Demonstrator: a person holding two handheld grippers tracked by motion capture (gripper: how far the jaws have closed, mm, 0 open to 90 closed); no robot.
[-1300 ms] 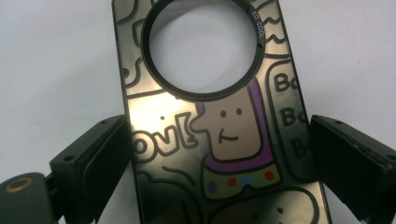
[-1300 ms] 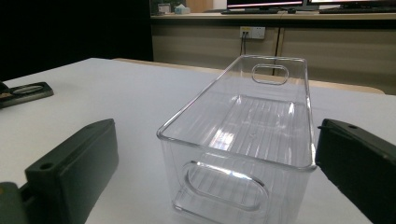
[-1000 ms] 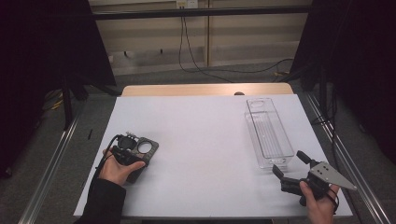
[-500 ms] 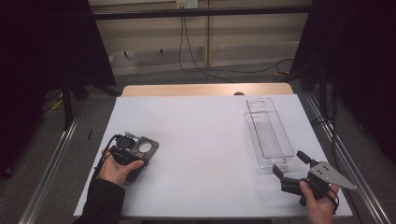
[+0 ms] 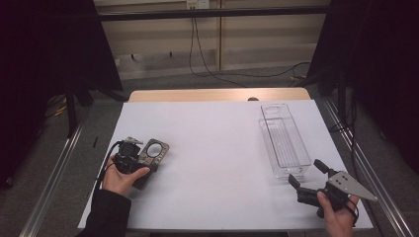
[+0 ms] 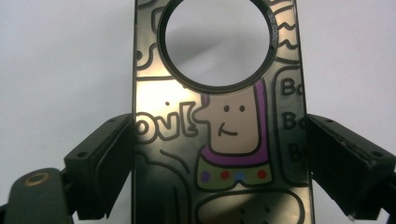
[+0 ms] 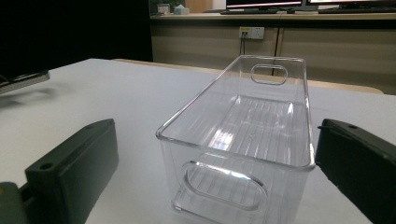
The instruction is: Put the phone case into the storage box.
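- White worktop (image 5: 217,148) in the high view: the left tongs (image 5: 134,157) lie over a dark phone case with a round camera cut-out (image 5: 154,152) near the left edge, probably so the case can be picked up. The right tongs (image 5: 305,174) rest near the front right corner, just short of a clear plastic rectangular bin (image 5: 281,140) set lengthwise.
- Left gripper view: the phone case (image 6: 219,116), printed with a cartoon figure and lettering, lies between the two black jaws, which stand wide; the left one is at its edge, the right one shows a sliver of gap, so I judge it bracketed, not yet squeezed.
- Right gripper view: the jaws stand wide apart and empty, aimed at the bin's (image 7: 252,140) near handle end, likely waiting to steady it as the destination.
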